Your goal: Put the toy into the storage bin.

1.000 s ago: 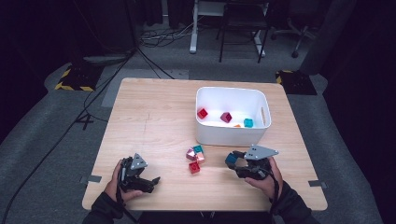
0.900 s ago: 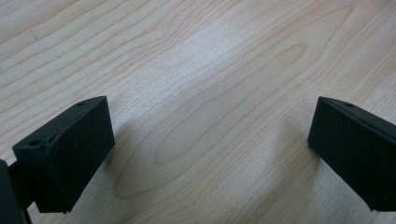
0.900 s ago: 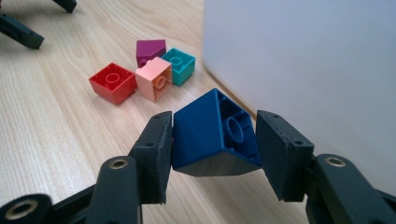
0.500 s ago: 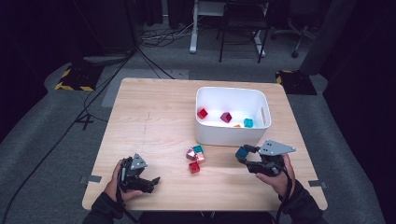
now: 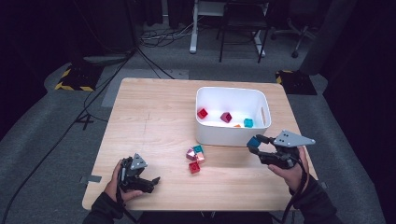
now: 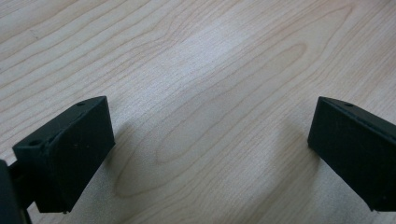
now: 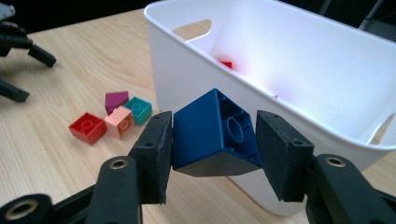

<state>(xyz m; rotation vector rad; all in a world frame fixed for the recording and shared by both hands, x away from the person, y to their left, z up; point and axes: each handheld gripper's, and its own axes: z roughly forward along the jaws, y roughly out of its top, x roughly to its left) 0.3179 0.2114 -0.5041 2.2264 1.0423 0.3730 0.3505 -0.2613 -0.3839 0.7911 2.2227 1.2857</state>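
My right gripper (image 7: 212, 135) is shut on a blue brick (image 7: 215, 130), held tilted in the air just in front of the white bin's (image 7: 187, 70) near wall. From above, the blue brick (image 5: 254, 141) hangs at the bin's (image 5: 205, 133) front right corner, with the right gripper (image 5: 256, 143) pointing left. Inside the bin lie a red brick (image 5: 202, 113), a maroon brick (image 5: 226, 117) and a teal brick (image 5: 248, 122). My left gripper (image 5: 156, 181) rests on the table near the front left, open, with bare wood between its fingers (image 6: 70, 149).
A small cluster of loose bricks lies on the table in front of the bin: red (image 5: 194, 167), pink (image 5: 200, 157), teal (image 5: 198, 149) and purple (image 5: 190, 153). In the right gripper view they are red (image 7: 87, 127), pink (image 7: 120, 122), teal (image 7: 138, 110) and purple (image 7: 116, 99).
My right gripper has risen from the table with the blue brick and moved right and up toward the bin's front right corner. The left gripper has stayed put.
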